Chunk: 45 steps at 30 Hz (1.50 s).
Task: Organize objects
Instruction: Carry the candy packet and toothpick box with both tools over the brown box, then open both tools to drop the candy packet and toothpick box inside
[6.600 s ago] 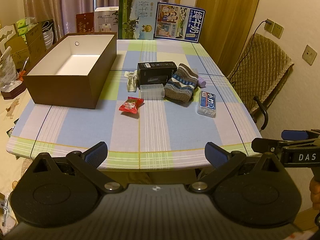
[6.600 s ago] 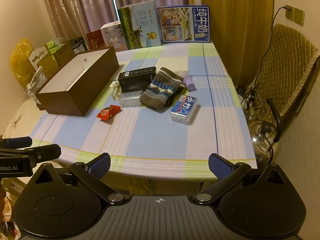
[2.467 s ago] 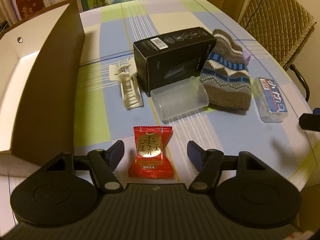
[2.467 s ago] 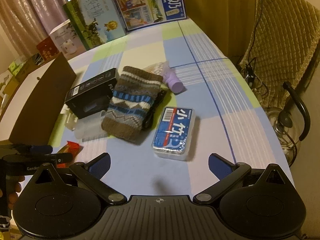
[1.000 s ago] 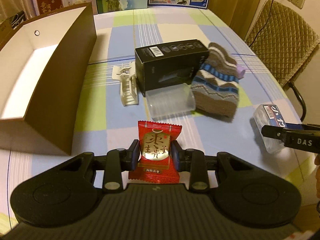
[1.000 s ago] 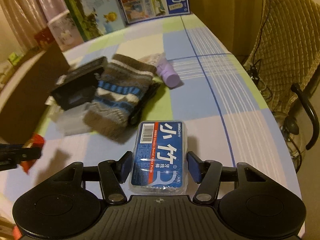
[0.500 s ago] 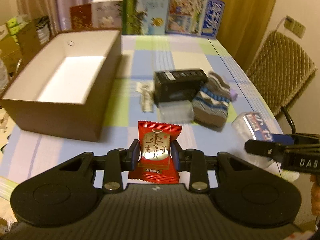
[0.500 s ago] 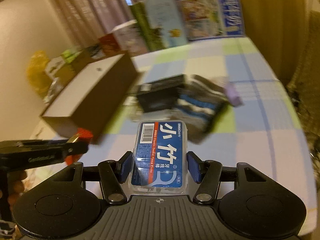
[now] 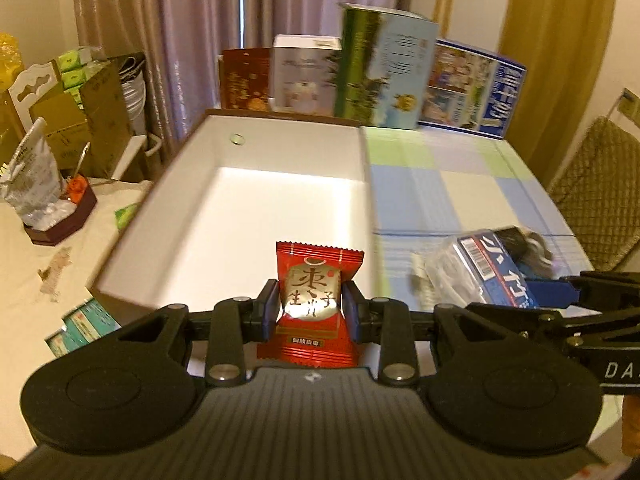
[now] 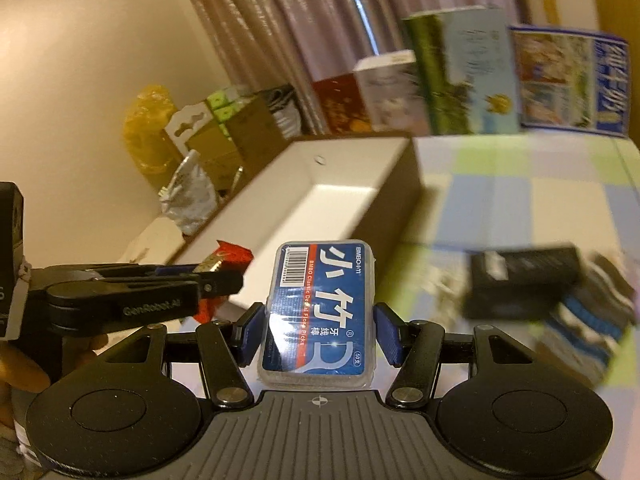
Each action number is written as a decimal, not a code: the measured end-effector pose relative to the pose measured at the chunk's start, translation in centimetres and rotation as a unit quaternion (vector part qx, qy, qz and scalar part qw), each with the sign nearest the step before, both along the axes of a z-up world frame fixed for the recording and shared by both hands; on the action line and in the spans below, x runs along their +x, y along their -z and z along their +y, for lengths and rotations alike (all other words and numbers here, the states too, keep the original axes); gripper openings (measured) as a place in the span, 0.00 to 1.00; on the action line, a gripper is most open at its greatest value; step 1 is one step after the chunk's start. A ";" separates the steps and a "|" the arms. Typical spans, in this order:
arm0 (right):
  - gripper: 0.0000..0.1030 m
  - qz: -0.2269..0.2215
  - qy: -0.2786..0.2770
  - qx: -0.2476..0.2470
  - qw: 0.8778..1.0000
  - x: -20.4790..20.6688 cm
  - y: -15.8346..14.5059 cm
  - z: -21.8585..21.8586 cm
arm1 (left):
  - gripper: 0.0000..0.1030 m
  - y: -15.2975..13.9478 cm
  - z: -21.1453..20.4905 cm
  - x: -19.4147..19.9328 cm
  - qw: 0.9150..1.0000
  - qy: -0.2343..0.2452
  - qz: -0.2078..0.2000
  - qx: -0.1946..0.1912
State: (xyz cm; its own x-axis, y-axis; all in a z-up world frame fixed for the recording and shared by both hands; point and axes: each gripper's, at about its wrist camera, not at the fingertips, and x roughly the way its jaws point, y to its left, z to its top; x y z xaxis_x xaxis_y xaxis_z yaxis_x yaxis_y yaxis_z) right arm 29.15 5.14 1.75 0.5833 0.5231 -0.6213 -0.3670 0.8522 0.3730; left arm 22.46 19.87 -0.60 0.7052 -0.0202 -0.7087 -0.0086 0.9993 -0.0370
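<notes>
My left gripper (image 9: 310, 306) is shut on a red candy packet (image 9: 314, 304) and holds it above the near end of the brown box (image 9: 248, 208), which is white inside. My right gripper (image 10: 318, 334) is shut on a clear floss pick box with a blue label (image 10: 322, 312), held in the air to the right of the brown box (image 10: 320, 200). The right gripper and its floss box (image 9: 500, 272) show at the right in the left wrist view. The left gripper with the candy (image 10: 224, 264) shows at the left in the right wrist view.
A black box (image 10: 524, 280) and a knitted sock (image 10: 588, 320) lie on the checked tablecloth (image 9: 460, 188), right of the brown box. Cartons (image 9: 384, 68) stand along the table's far edge. A chair (image 9: 600, 184) is at the right. Boxes and bags are stacked at the left.
Both grippers have risen and moved left toward the brown box with their loads. The candy now hangs over the box's near end, and the floss box is close beside it.
</notes>
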 end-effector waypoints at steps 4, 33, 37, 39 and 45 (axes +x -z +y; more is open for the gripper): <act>0.54 0.000 -0.007 0.001 1.000 3.5 0.1 3.8 | 0.28 0.3 3.1 3.0 1.000 0.005 0.010 0.007; 0.54 0.054 -0.082 -0.179 0.979 12.1 7.9 14.3 | 0.40 9.3 9.9 12.1 0.986 0.054 0.157 0.011; 0.54 0.054 -0.087 -0.184 0.978 12.6 8.0 14.5 | 0.57 8.7 10.0 12.3 0.987 0.059 0.149 0.016; 0.54 0.052 -0.087 -0.184 0.978 12.7 8.1 14.6 | 0.60 8.3 9.8 12.2 0.988 0.060 0.143 0.018; 0.54 0.044 -0.085 -0.187 0.978 12.9 7.9 14.3 | 0.66 7.9 9.8 12.4 0.988 0.061 0.141 0.016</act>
